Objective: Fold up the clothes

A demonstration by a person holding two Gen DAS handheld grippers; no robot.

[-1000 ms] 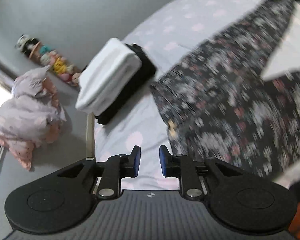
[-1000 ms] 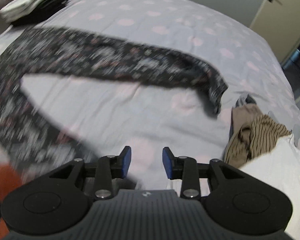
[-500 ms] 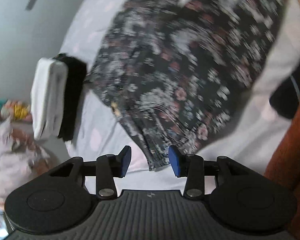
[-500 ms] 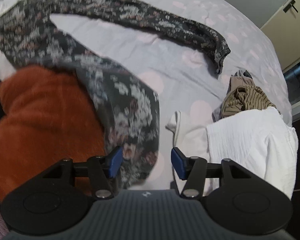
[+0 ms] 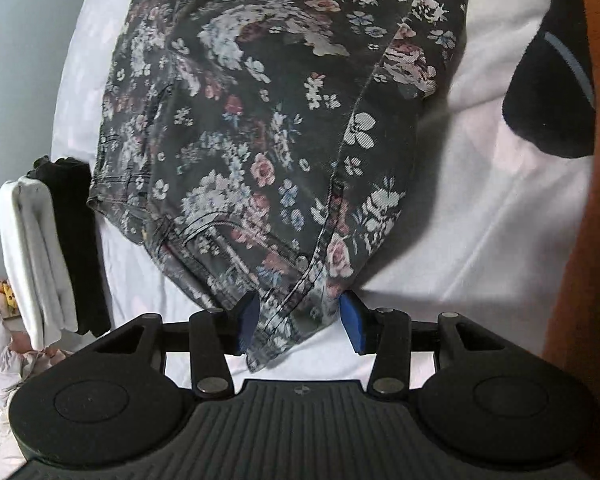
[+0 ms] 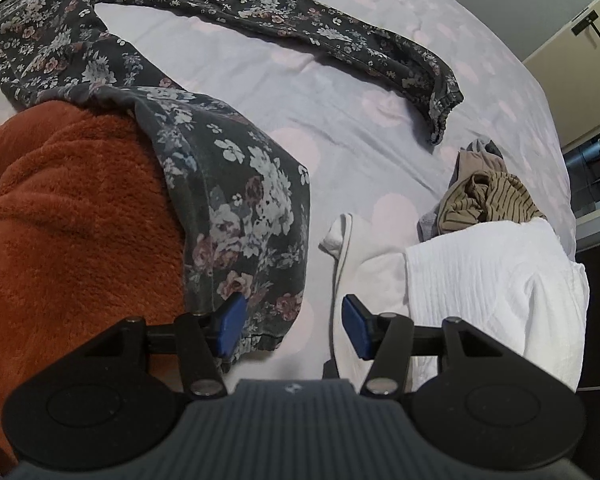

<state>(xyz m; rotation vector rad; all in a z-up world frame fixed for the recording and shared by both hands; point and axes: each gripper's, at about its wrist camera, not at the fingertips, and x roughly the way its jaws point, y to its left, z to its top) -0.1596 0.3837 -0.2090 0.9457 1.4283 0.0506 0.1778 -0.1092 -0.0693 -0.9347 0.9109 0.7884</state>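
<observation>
Dark floral trousers [image 5: 260, 128] lie spread on the pale bedsheet [image 5: 480, 220]. In the left wrist view the waistband corner lies between the fingers of my open left gripper [image 5: 299, 322]. In the right wrist view the trousers [image 6: 244, 208] show one leg stretched across the bed and the other leg's hem near me. My right gripper [image 6: 290, 326] is open, its left finger [image 6: 230, 322] over the hem, its right finger apart from it.
A folded stack of white and black clothes [image 5: 44, 256] sits at the bed's left edge. A white textured garment [image 6: 492, 292] and a crumpled striped brown one [image 6: 488, 200] lie at the right. An orange fleece sleeve [image 6: 68, 220] is at the left. A door [image 6: 572, 36] stands beyond the bed.
Both grippers have dropped close to the trousers and opened wider. The left one has come onto the waistband corner, the right one onto the near leg's hem.
</observation>
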